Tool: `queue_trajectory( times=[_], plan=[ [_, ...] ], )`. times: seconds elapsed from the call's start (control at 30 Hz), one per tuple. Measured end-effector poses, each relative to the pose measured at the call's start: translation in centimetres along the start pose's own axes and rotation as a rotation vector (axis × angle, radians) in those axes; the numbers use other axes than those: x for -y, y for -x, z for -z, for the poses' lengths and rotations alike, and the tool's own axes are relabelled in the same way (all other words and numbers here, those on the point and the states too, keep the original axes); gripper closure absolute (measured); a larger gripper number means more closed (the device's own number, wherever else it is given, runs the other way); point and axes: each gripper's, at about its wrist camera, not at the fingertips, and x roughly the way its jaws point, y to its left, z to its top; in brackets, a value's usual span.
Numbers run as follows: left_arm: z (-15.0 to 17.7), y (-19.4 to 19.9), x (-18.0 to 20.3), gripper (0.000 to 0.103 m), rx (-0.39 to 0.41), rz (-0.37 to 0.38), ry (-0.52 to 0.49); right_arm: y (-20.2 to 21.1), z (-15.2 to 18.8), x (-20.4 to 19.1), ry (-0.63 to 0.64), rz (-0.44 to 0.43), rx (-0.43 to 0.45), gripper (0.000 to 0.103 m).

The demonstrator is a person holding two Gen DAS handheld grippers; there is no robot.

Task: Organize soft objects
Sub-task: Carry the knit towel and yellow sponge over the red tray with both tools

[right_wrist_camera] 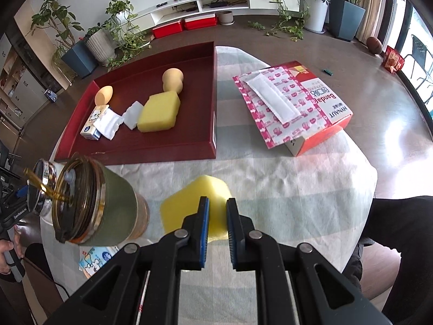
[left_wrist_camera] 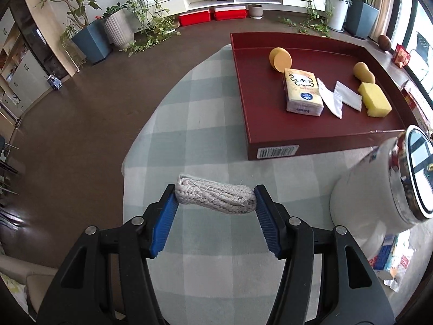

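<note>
Above the checked cloth, a rope bundle (left_wrist_camera: 215, 198) is being clamped endwise by the left gripper (left_wrist_camera: 215, 199) and a sponge (right_wrist_camera: 196, 205) pinched by the right gripper (right_wrist_camera: 217, 203); either risks being dropped short of the tray (left_wrist_camera: 273, 138) or knocked against the cup (right_wrist_camera: 108, 205).

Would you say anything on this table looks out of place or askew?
Yes: the bandage box juts over the table's edge, its patterned flap open with a white strip loose on top. Everything in the red tray looks settled.
</note>
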Motion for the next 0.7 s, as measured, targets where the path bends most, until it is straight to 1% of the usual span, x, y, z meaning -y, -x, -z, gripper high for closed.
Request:
queue_trajectory(
  times=[0.23,0.33,0.43,0.53,0.7],
  plan=[
    [-3.6,-1.4,-0.5,0.048,0.023,-0.017,-0.002,-1.5,-4.0,-0.5,0.008,-0.001,0.010,0.089],
    [-5.4,-1.7,-0.1,0.048,0.039,-0.020,-0.015,-1.8,-5.7,-1.1,0.024,0.000,0.026,0.089],
    [-7.2,-2.0,1.0,0.048,0.055,-0.013,-0.046,-2.1,-7.5,-1.8,0.036,-0.009,0.036,0.091],
    [-8.8,-2.4,2.5,0.048,0.066,0.010,-0.075,-2.9,-9.0,-2.6,0.051,-0.029,0.033,0.092],
    [-10.3,-3.3,5.5,0.048,0.069,0.058,-0.135,-5.1,-11.0,-4.1,0.064,-0.068,0.015,0.092]
  ],
)
